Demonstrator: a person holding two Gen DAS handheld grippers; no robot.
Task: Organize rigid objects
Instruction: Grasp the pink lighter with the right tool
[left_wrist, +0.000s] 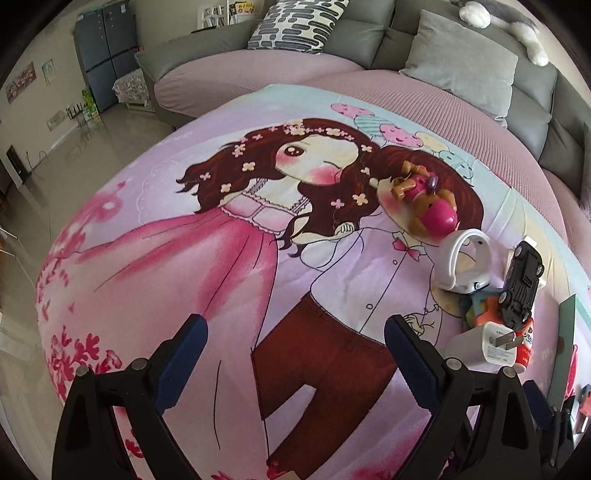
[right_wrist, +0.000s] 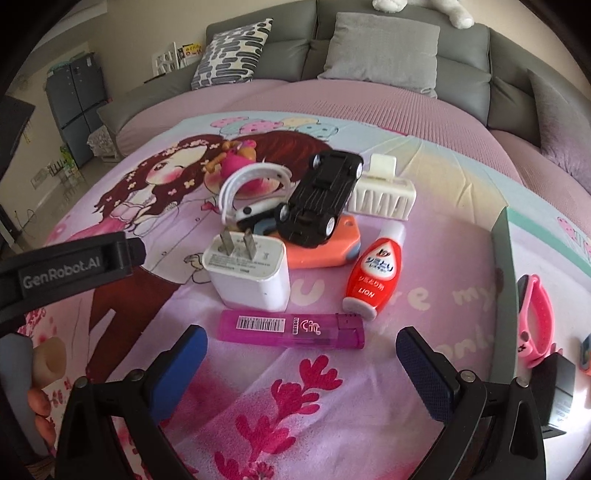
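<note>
Left wrist view: the left gripper (left_wrist: 295, 365) hangs over a cartoon-printed bedsheet (left_wrist: 207, 258) with its fingers spread wide and nothing between them. Taking the white charger plug (left_wrist: 484, 345) as landmark, the clutter lies beyond it: a black toy car (left_wrist: 522, 284) upside down on an orange case (left_wrist: 493, 308), a white watch band (left_wrist: 461, 262) farther off, and a pink doll toy (left_wrist: 430, 206) beyond that.

Right wrist view: the right gripper (right_wrist: 301, 363) is also spread and empty, aimed at a purple lighter (right_wrist: 291, 328) lying flat just this side of the charger plug (right_wrist: 247, 273). Right of the plug lies a red and white tube (right_wrist: 373, 273); behind it the toy car (right_wrist: 319, 197) is propped on the orange case (right_wrist: 321, 247), with a white hair clip (right_wrist: 382, 192) beyond.

Risks: the car looks loosely balanced, so a nudge to the case could tip it off. The lighter lies flat on soft cloth, so closing fingers may pinch fabric or slide off it.

Containers: a shallow box (right_wrist: 504, 258) sits well right of the plug, holding a pink wristband (right_wrist: 535, 321) and a dark block (right_wrist: 559, 391); its other contents are cut off.
</note>
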